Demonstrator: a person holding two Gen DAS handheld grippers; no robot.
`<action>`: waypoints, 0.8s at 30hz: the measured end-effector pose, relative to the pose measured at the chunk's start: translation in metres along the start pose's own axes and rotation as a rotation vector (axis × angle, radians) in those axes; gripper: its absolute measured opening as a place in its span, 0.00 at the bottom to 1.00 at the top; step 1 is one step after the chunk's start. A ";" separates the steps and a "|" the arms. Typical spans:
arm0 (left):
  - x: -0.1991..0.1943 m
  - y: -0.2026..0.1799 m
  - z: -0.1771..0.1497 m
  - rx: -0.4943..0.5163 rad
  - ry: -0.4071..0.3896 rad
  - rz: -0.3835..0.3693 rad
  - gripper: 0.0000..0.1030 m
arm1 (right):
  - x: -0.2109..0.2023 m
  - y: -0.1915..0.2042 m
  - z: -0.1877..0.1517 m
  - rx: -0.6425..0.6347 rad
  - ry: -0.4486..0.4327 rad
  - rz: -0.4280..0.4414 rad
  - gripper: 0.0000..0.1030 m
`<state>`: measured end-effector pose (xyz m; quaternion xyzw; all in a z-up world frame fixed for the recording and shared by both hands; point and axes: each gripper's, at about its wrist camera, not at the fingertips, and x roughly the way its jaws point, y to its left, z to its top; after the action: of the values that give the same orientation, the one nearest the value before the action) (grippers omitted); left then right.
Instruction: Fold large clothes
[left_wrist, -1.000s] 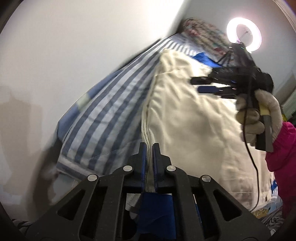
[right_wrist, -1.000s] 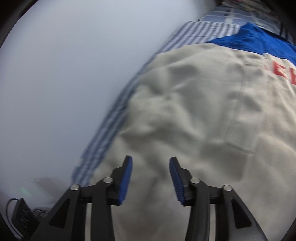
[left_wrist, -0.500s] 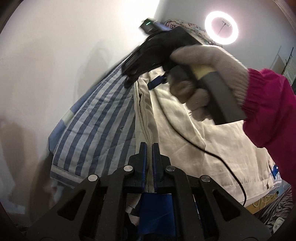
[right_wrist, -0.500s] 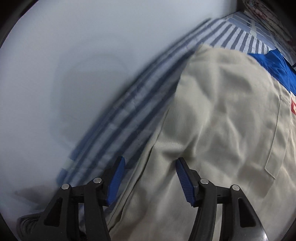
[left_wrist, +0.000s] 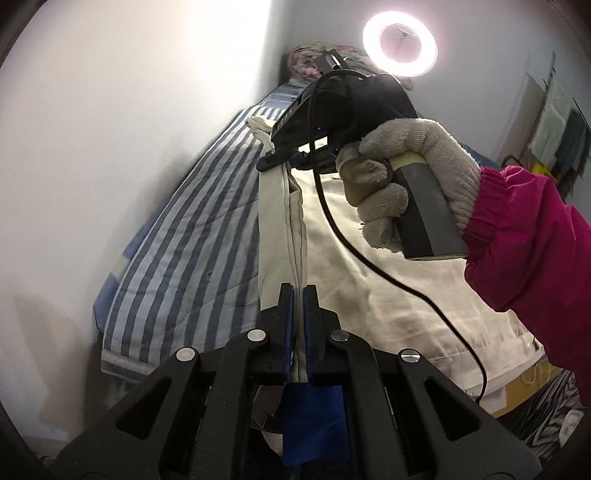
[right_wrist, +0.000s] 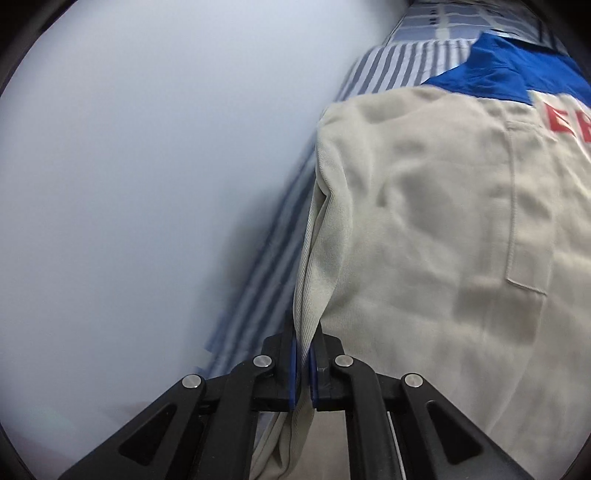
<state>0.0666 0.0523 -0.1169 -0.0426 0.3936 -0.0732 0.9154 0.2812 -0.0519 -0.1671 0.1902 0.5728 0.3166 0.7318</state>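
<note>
A large cream garment (left_wrist: 399, 280) with a blue collar part (right_wrist: 509, 70) and red letters lies on a blue-striped bedsheet (left_wrist: 192, 243). My left gripper (left_wrist: 298, 295) is shut on the garment's left edge near its lower end. The right gripper (right_wrist: 303, 354) is shut on the same edge (right_wrist: 314, 266) farther up. In the left wrist view the right gripper (left_wrist: 273, 157), held by a gloved hand (left_wrist: 402, 184) with a pink sleeve, lifts that edge off the sheet. A chest pocket (right_wrist: 532, 206) shows on the cloth.
A white wall (left_wrist: 110, 147) runs close along the bed's left side. A lit ring light (left_wrist: 400, 42) stands beyond the bed's head, next to a patterned pillow (left_wrist: 314, 61). The gripper's black cable (left_wrist: 369, 258) hangs across the garment.
The right gripper came down from over the cloth to the garment's left edge and shut on it. The left gripper kept its grip and rose a little with the edge.
</note>
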 end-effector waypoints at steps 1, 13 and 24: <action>-0.001 -0.005 0.001 0.015 -0.001 0.000 0.03 | -0.009 -0.007 -0.001 0.016 -0.028 0.033 0.02; -0.034 -0.040 0.005 0.058 0.000 -0.171 0.03 | -0.076 -0.139 -0.056 0.351 -0.254 0.218 0.02; -0.001 -0.018 0.010 -0.007 0.058 -0.148 0.03 | -0.078 -0.175 -0.088 0.472 -0.234 0.082 0.03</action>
<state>0.0715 0.0348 -0.1074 -0.0728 0.4160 -0.1403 0.8955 0.2284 -0.2395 -0.2468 0.4137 0.5341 0.1796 0.7151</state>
